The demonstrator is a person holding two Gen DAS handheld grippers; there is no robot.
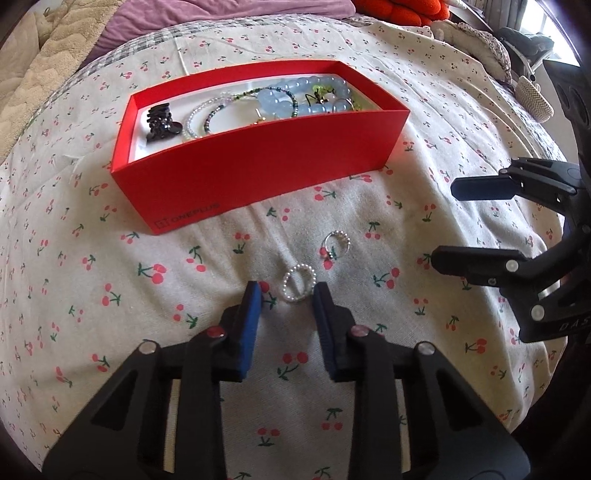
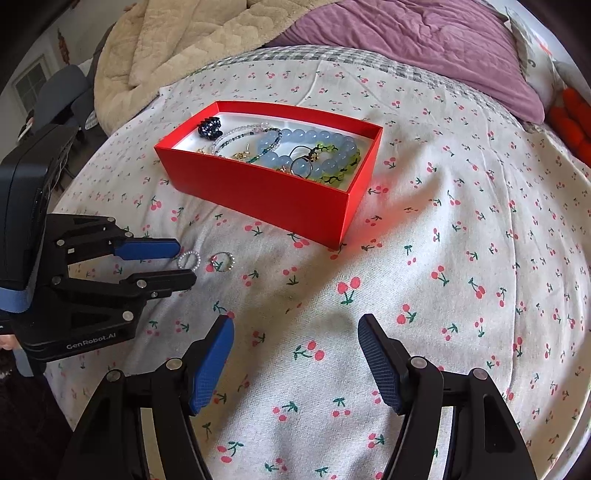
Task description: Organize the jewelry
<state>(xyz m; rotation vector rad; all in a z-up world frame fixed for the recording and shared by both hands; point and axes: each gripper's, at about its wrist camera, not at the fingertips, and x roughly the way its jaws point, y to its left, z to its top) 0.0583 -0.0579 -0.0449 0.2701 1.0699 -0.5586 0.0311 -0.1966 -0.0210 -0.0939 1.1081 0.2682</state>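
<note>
A red box (image 1: 258,162) (image 2: 280,192) on the cherry-print bedsheet holds several bracelets, blue beads (image 1: 291,99) and a black hair claw (image 1: 160,122). A white pearl ring (image 1: 298,283) (image 2: 188,259) lies on the sheet just ahead of my open left gripper (image 1: 286,293) (image 2: 181,263), between its fingertips. A second beaded silver ring (image 1: 336,243) (image 2: 222,261) lies a little beyond it. My right gripper (image 2: 295,328) (image 1: 443,221) is open and empty, hovering over bare sheet to the right of the rings.
A purple blanket (image 2: 424,48) and a beige blanket (image 2: 177,48) are bunched at the head of the bed. Orange cushions (image 1: 402,9) lie at the far edge. A chair (image 2: 62,92) stands beside the bed.
</note>
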